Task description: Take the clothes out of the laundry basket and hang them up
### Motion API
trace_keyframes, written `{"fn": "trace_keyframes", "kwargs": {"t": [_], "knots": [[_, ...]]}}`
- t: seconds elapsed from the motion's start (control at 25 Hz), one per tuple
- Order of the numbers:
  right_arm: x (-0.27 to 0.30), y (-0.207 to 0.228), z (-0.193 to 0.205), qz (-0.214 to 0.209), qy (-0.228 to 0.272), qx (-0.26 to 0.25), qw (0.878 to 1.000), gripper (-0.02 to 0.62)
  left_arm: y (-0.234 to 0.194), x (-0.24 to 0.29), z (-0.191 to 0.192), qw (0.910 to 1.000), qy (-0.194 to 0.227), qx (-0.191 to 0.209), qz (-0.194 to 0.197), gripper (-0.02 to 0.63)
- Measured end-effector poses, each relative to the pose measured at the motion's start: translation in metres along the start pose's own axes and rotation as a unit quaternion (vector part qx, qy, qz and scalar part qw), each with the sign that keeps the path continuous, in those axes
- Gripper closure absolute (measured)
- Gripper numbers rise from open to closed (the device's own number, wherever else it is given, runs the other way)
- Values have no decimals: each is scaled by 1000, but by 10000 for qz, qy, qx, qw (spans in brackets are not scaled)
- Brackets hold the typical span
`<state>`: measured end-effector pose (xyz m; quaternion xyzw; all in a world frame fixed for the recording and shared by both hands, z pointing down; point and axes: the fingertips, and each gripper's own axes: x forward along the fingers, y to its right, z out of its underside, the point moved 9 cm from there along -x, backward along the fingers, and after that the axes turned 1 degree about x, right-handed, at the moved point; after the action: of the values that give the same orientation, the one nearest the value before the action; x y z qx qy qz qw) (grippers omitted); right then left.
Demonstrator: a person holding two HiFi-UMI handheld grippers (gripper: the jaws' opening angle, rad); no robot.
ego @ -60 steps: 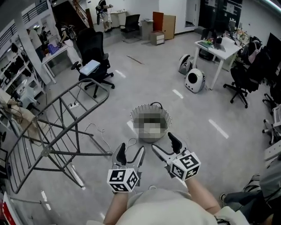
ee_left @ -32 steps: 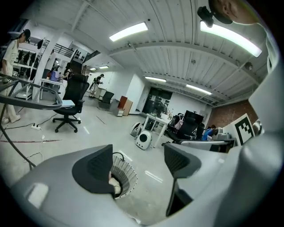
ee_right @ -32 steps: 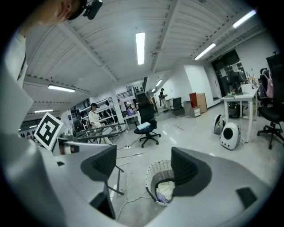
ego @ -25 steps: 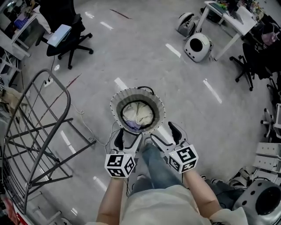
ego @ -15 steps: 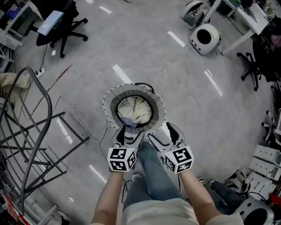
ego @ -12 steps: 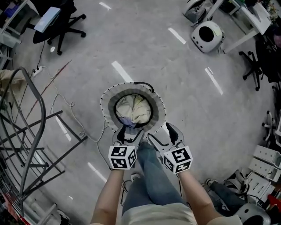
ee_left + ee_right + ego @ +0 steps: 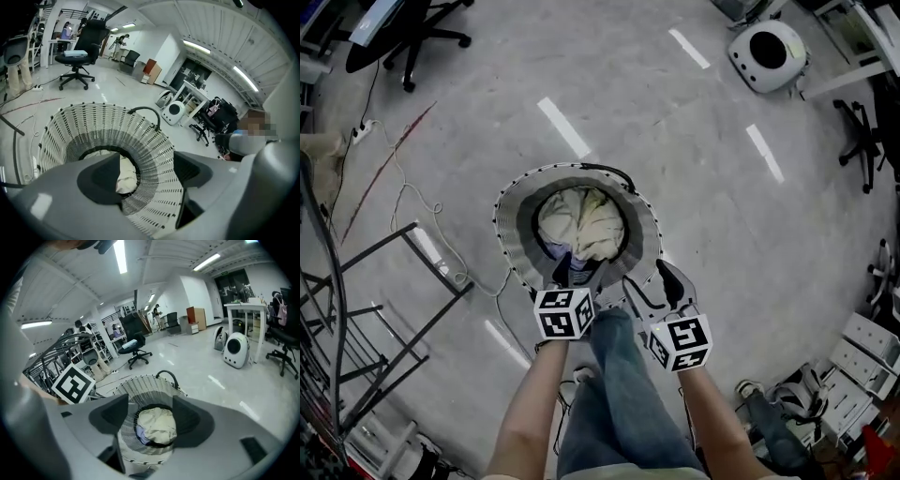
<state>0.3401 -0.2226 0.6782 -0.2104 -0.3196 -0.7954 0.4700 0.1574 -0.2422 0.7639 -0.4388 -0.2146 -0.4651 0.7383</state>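
Both claws have dropped toward the laundry basket [image 7: 508, 246], which stands on the floor and now fills the middle of the head view instead of sitting farther off. The left claw [image 7: 570, 278] hangs over the near rim, wide open and empty. The right claw [image 7: 652, 282] sits just right of that rim. Its jaws have just been closing a little, yet they are well apart with nothing between them but a look down at the load. The clothes [image 7: 586, 223] all lie in the basket, a cream piece on top and a bluish one at its near edge. The drying rack [image 7: 366, 305] waits at the left. I judge this the reach-in before the first grab, with nothing hung yet.
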Motion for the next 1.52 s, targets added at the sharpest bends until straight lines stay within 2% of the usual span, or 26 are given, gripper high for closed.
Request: {"fn": "trace_keyframes", "kwargs": {"t": [0.16,0.32,0.52,0.72,0.96,1.08,1.16,1.28,1.32,1.52], "knots": [[26,16,16,180,-120,127,9997,343,-22,48,13,9996,-270,3,-119,247],[49,29,29,333,-190,288,9988,424,-39,95,31,9975,-695,49,-71,247],[69,39,45,505,-220,434,9975,547,-57,141,56,9945,-1041,-90,-30,249],[80,45,57,646,-309,471,9963,591,-85,179,88,9894,-1423,111,-274,253],[89,53,63,688,-265,611,9954,594,-111,207,125,9784,-1901,494,-641,299],[93,55,68,664,-249,683,9951,594,-117,224,140,9733,-2061,745,-685,304],[94,54,71,649,-232,709,9951,594,-120,229,142,9722,-2086,806,-700,349],[93,55,74,659,-231,702,9951,594,-123,226,137,9721,-2064,679,-886,533],[91,55,75,676,-238,694,9950,594,-122,223,134,9736,-2004,609,-910,568],[72,45,74,716,-265,649,9950,594,-103,194,110,9823,-1594,417,-895,580]]}}
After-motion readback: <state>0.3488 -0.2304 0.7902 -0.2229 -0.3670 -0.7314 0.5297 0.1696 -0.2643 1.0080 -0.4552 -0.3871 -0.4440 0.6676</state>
